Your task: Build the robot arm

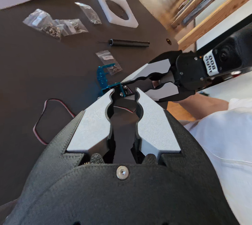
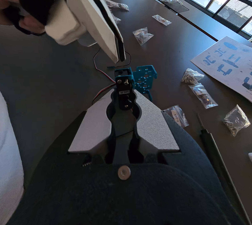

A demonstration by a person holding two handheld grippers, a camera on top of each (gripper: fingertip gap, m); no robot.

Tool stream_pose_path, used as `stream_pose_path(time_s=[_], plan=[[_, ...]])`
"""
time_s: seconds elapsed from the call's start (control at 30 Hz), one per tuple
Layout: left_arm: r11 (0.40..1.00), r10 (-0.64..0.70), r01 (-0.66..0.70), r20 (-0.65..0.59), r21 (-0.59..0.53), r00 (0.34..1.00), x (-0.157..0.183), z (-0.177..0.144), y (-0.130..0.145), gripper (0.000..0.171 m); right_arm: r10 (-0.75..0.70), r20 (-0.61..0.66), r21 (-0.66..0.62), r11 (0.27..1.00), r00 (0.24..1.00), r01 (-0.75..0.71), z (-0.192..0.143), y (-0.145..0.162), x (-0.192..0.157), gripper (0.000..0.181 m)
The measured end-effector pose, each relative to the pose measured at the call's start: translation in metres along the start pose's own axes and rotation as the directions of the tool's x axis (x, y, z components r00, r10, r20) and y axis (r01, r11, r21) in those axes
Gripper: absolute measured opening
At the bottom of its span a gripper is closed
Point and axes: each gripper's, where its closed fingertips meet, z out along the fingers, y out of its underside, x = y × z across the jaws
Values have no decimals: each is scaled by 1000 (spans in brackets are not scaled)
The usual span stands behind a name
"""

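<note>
The right gripper (image 2: 124, 92) clamps the black servo (image 2: 123, 95) in its blue metal bracket (image 2: 144, 80); the left gripper (image 1: 124, 92), spread apart, hovers beside it.

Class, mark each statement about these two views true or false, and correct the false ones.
1. The right tongs grip a black servo fitted in a blue bracket. True.
2. The left tongs are clamped on the screwdriver. False: they are open, and the screwdriver lies alone on the dark table.
3. A white foam frame lies on the table. True.
4. The small plastic bags are empty. False: they hold small metal parts.
</note>
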Motion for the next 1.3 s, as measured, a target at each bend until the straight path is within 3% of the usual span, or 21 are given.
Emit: stream_pose_path(time_s=[0.1, 0.3, 0.57, 1.17, 1.3], plan=[[993, 112, -108, 107, -49, 988, -1, 13, 6, 24, 4, -4, 7, 1000, 1000, -4, 0, 0, 0, 20], [987, 149, -137, 180, -79, 972, 0, 24, 8, 31, 22, -12, 16, 1000, 1000, -22, -1, 1, 1, 20], [956, 291, -262, 338, -130, 895, -5, 27, 7, 14, 23, -9, 28, 999, 1000, -23, -1, 1, 1, 20], [979, 202, -195, 330, -53, 922, -6, 20, 2, 9, 15, -6, 52, 999, 1000, -14, 0, -2, 1, 20], [974, 215, -226, 299, 4, 930, -6, -1, -10, 12, 15, -7, 37, 999, 1000, -15, -2, 2, 3, 20]])
